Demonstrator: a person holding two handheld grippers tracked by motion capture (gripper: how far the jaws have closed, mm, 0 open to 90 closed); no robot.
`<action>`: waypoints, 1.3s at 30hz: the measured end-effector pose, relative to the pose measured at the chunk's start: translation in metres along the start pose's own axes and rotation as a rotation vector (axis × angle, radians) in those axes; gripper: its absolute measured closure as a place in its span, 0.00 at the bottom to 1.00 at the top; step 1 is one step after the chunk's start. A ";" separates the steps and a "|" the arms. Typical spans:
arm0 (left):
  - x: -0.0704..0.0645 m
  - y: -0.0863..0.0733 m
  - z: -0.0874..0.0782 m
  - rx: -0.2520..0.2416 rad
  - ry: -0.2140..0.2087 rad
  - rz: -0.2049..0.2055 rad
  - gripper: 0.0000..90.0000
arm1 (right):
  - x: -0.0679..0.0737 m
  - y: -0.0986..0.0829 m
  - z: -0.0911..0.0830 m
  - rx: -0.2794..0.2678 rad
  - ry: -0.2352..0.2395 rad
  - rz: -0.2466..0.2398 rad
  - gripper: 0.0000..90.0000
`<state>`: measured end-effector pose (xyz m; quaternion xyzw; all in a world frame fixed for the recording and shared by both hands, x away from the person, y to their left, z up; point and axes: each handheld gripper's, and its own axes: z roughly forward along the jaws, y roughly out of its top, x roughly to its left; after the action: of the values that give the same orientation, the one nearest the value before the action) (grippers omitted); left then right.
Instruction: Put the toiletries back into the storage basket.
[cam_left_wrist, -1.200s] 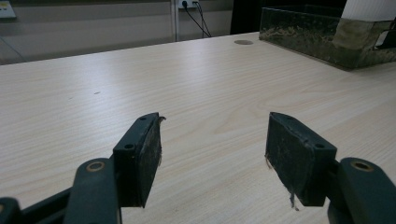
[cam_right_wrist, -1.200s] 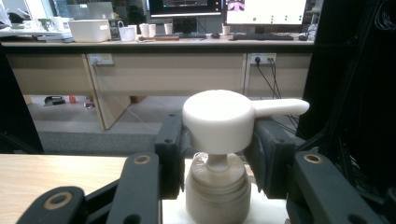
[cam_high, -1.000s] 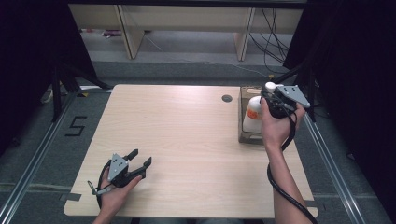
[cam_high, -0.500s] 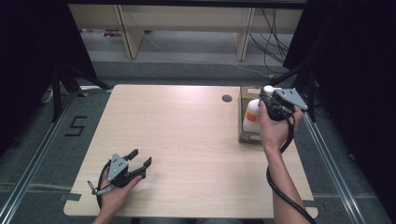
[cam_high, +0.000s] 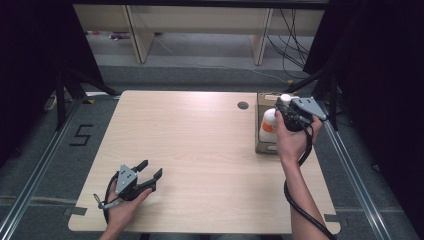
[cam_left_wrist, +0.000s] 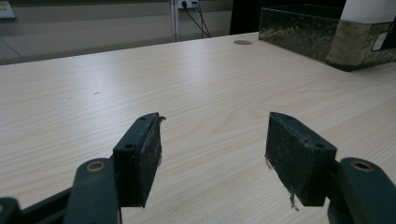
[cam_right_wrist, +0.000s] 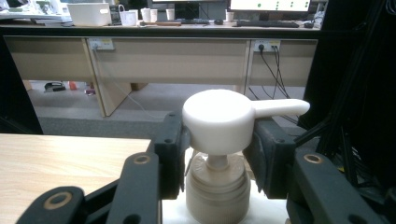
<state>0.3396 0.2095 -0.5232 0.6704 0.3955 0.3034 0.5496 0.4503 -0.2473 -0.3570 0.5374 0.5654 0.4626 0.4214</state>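
Pump bottle: white plastic, round flat-topped pump head with a slim spout projecting sideways past the right-hand jaw; ribbed beige collar and thin stem directly below the head. Stands upright in a shallow brown box at the table's right edge, orange label visible on its body in the high view.

Right gripper: black moulded jaws closed against both sides of the pump head and collar, one pad at each flank, bottle neck centred between them. Held from below by the right hand, with grey three-cornered plate on top and black cable trailing toward the near table edge.

Left gripper: jaws wide apart, nothing between them. Pads rectangular, matt black, scuffed, with frayed threads at the edges. Bare tabletop directly beneath and ahead of the jaws. Rests low on the near left part of the table, gripped by the left hand.

Table: pale wood-grain laminate, smooth, rounded corners, with a round dark cable hole just beside the box. Far ahead and to the right of the left jaws: box wall, mottled brown.

Beyond the right jaws: beige wooden desk frame, wall sockets with black cables, dark curtain close on the right.
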 end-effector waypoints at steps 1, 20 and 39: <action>0.000 0.000 0.000 0.000 0.000 0.000 0.39 | 0.000 0.000 0.000 0.000 0.000 0.000 0.67; -0.001 0.000 -0.001 0.011 0.007 0.005 0.39 | -0.001 -0.004 -0.007 0.013 0.011 -0.017 0.50; -0.001 0.000 -0.001 0.015 0.009 0.006 0.40 | -0.009 -0.018 -0.031 -0.003 0.048 0.020 0.42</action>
<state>0.3382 0.2089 -0.5225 0.6744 0.3981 0.3051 0.5419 0.4171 -0.2584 -0.3686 0.5311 0.5692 0.4806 0.4037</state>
